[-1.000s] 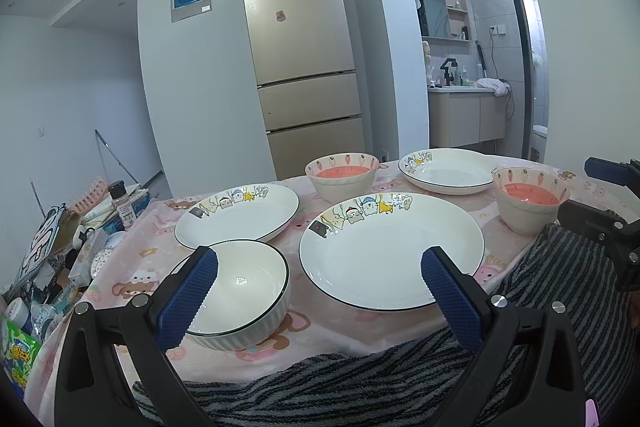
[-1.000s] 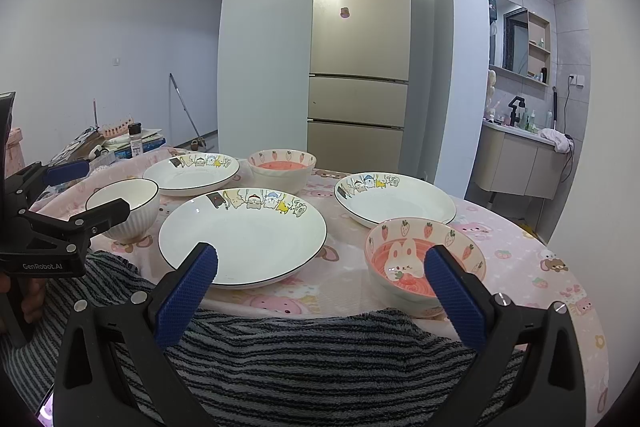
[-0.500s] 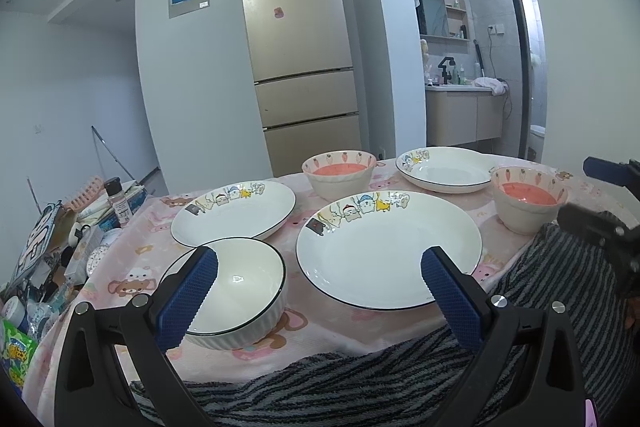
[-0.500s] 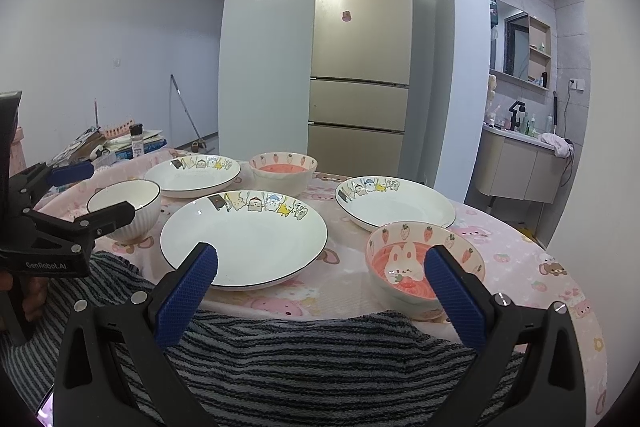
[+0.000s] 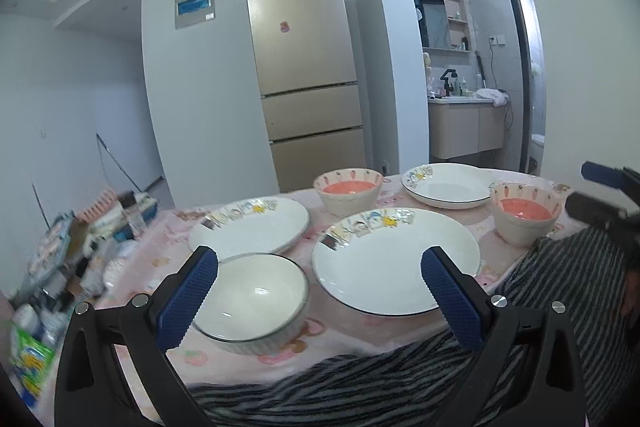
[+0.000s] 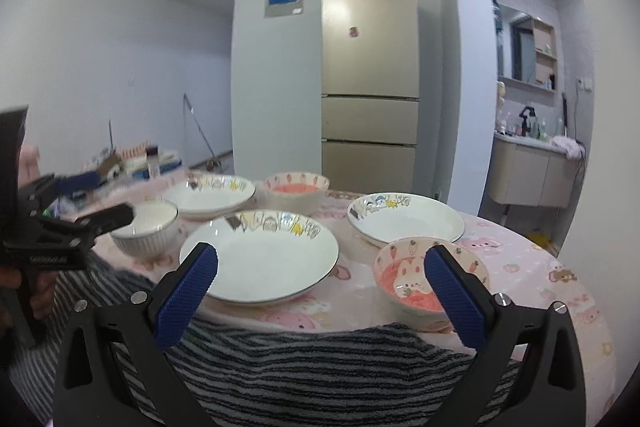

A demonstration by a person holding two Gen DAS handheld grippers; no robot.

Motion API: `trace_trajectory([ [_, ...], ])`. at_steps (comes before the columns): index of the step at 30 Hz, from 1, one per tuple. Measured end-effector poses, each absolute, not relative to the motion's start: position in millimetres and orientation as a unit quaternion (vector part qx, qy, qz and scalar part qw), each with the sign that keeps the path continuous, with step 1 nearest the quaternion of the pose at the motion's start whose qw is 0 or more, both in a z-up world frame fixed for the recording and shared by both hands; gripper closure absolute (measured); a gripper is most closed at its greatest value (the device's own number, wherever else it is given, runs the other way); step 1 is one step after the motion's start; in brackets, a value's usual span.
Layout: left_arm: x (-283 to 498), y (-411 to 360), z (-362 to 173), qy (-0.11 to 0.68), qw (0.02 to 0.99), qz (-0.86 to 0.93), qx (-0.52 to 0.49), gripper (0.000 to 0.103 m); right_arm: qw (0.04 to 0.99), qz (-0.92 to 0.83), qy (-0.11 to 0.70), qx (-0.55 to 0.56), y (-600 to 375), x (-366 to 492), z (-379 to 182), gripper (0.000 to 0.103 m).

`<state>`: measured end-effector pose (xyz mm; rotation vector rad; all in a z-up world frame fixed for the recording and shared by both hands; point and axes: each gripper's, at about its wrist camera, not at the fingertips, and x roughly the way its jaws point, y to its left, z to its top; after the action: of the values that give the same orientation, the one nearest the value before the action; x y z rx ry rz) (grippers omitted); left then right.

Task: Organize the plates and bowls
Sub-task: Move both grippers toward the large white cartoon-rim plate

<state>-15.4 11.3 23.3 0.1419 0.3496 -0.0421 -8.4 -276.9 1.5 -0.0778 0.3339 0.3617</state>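
Observation:
Three white plates with cartoon rims lie on a pink tablecloth: a big near one [image 5: 396,261] [image 6: 260,259], one at left [image 5: 250,227] [image 6: 210,191], one at far right [image 5: 448,185] [image 6: 406,218]. A white ribbed bowl [image 5: 252,301] [image 6: 146,227] stands at near left. Two pink bowls with strawberry rims stand at the back [image 5: 348,189] [image 6: 296,191] and at right [image 5: 524,213] [image 6: 430,279]. My left gripper [image 5: 320,291] is open above the white bowl and the big plate. My right gripper [image 6: 320,287] is open, its right finger over the near pink bowl. Nothing is held.
A striped grey towel [image 6: 320,359] drapes the table's near edge. Clutter of packets and bottles [image 5: 60,267] crowds the table's left end. A gold fridge [image 5: 304,67] stands behind, a bathroom vanity [image 6: 532,175] at right.
Both grippers have lifted and moved forward a little toward the dishes, and both views are slightly blurred. The jaws stayed open and the dishes have not moved.

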Motion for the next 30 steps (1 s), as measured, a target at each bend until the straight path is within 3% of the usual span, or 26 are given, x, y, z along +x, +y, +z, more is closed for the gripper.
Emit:
trace_trajectory([
  [8,-7.0,54.6,79.5,0.185,0.979,-0.078,-0.043,0.000,0.962,0.234,0.131,-0.061,-253.8,-4.0,56.3,0.000],
  [24,30.7,93.3,188.6,0.145,0.986,-0.044,-0.066,0.000,0.938,0.319,0.108,-0.074,-170.7,55.5,147.7,0.000],
  [30,49.1,113.2,208.8,0.134,0.987,-0.027,-0.078,0.000,0.939,0.330,0.092,-0.018,-151.2,79.2,163.2,0.000],
])
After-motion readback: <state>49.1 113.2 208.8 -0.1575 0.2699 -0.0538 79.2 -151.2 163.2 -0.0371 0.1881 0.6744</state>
